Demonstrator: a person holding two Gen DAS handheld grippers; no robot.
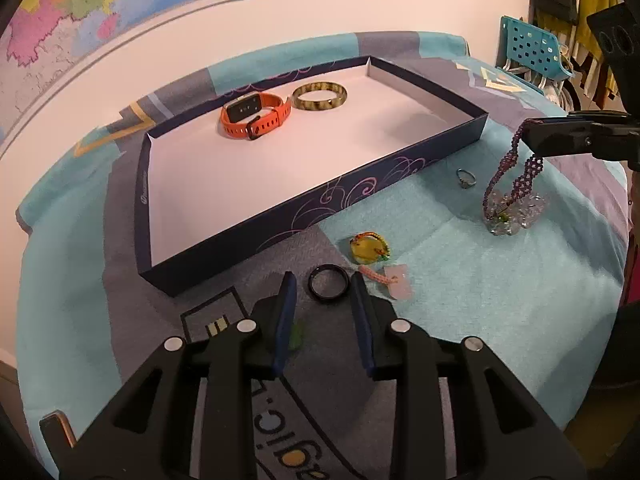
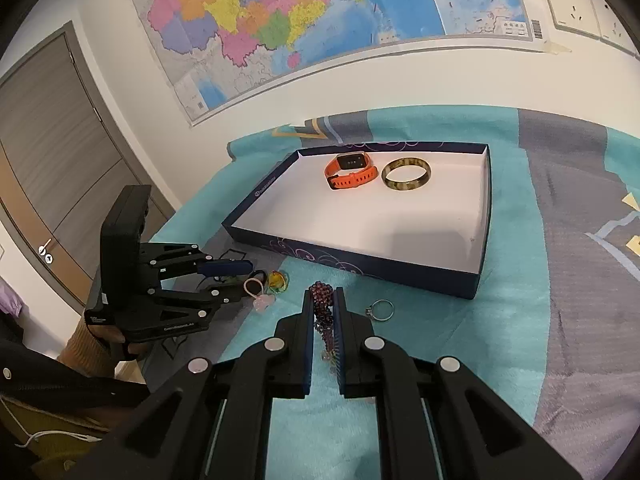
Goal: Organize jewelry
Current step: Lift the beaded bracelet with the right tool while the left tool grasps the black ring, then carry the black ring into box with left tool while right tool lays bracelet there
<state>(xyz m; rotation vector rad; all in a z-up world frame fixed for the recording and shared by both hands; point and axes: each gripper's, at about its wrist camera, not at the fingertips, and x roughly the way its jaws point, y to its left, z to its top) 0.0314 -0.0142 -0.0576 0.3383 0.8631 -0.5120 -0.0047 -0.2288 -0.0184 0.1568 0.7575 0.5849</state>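
Note:
A dark blue tray (image 1: pixel 360 196) (image 2: pixel 360 268) holds an orange watch (image 1: pixel 256 114) (image 2: pixel 352 172) and a mottled bangle (image 1: pixel 320 96) (image 2: pixel 406 176). My left gripper (image 1: pixel 322 280) is open, its fingers either side of a black ring (image 1: pixel 329 282) on the cloth. My right gripper (image 2: pixel 322 300) (image 1: pixel 532 128) is shut on a purple beaded necklace (image 2: pixel 322 304) (image 1: pixel 512 164), lifting it so its clear crystal end (image 1: pixel 516 212) hangs at the cloth. A silver ring (image 1: pixel 466 178) (image 2: pixel 380 310), a yellow pendant (image 1: pixel 368 246) (image 2: pixel 278 280) and a pink charm (image 1: pixel 396 280) (image 2: pixel 262 300) lie in front of the tray.
The table is covered by a teal and grey cloth (image 1: pixel 480 280). A map (image 2: pixel 320 20) hangs on the wall behind. A teal chair (image 1: pixel 532 50) stands at the far right and a door (image 2: pixel 48 140) at the left.

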